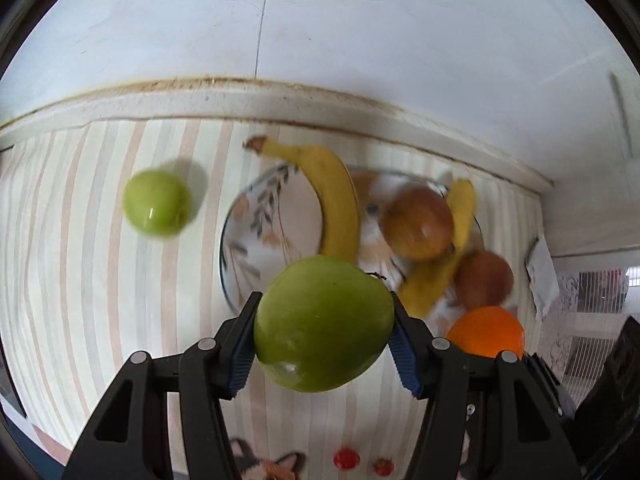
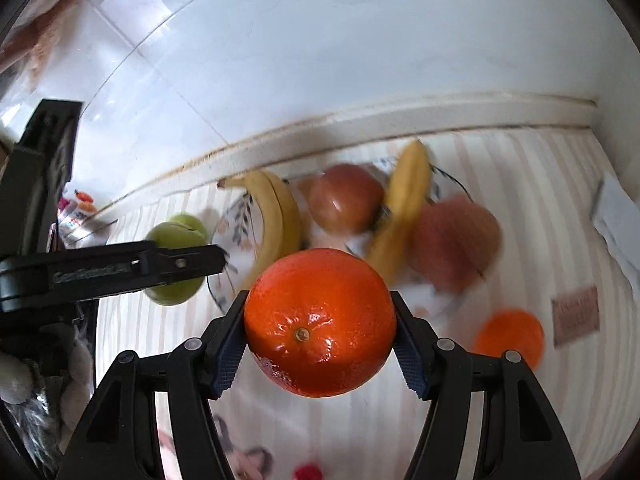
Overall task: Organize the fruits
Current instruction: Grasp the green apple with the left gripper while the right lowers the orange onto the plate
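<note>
Both hands are carrying fruit above the striped counter (image 1: 80, 280). The left tongs (image 1: 324, 344) are clamped on a green apple (image 1: 324, 324), its stem end tilted up and to the right, toward the plate; the right tongs (image 2: 320, 340) are clamped on an orange (image 2: 320, 322), its stem scar facing the camera. The floral plate (image 1: 248, 220) is already holding two bananas (image 1: 332, 196), their long axes running from the far wall toward the camera, and a reddish apple (image 1: 416, 222); a second reddish apple (image 2: 456, 244) is lying at its rim. Judged from this, the sorting is about half done: another green apple (image 1: 158, 208) and another orange (image 2: 510, 336) are waiting on the counter.
</note>
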{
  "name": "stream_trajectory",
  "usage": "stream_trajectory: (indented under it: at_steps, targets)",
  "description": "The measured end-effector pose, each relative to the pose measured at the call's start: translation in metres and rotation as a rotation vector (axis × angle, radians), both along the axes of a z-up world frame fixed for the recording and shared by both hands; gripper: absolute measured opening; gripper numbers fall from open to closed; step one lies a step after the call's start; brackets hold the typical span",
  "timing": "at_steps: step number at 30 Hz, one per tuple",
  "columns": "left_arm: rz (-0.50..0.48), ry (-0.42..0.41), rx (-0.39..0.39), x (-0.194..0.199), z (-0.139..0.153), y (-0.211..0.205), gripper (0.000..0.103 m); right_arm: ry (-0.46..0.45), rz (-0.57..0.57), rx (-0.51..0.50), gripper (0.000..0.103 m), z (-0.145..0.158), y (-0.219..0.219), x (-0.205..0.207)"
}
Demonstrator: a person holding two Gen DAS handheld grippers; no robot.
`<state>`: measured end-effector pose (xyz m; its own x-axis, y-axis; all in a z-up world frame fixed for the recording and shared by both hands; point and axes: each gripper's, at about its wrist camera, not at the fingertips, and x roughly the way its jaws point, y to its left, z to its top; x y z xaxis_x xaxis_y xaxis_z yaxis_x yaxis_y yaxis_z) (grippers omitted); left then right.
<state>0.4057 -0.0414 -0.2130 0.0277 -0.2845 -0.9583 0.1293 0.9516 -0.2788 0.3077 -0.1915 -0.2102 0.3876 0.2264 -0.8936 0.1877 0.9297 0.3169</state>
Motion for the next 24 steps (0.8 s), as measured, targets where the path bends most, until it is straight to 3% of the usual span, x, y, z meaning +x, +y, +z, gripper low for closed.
stream_trajectory:
  at_steps: [7,17,20,24]
  targets:
    - [-0.030,0.068,0.047,0.033,-0.030,-0.008,0.056,0.068,-0.001,-0.014,0.068,-0.023,0.013,0.035]
    - [-0.017,0.136,0.098,0.033,-0.060,-0.013,0.056,0.120,-0.008,0.028,0.068,-0.039,0.009,0.042]
    - [-0.005,0.143,0.075,0.033,-0.062,-0.011,0.056,0.122,0.005,0.024,0.068,-0.038,0.008,0.043]
    - [-0.006,0.131,0.071,0.031,-0.060,-0.011,0.066,0.124,0.011,0.007,0.068,-0.036,0.010,0.042]
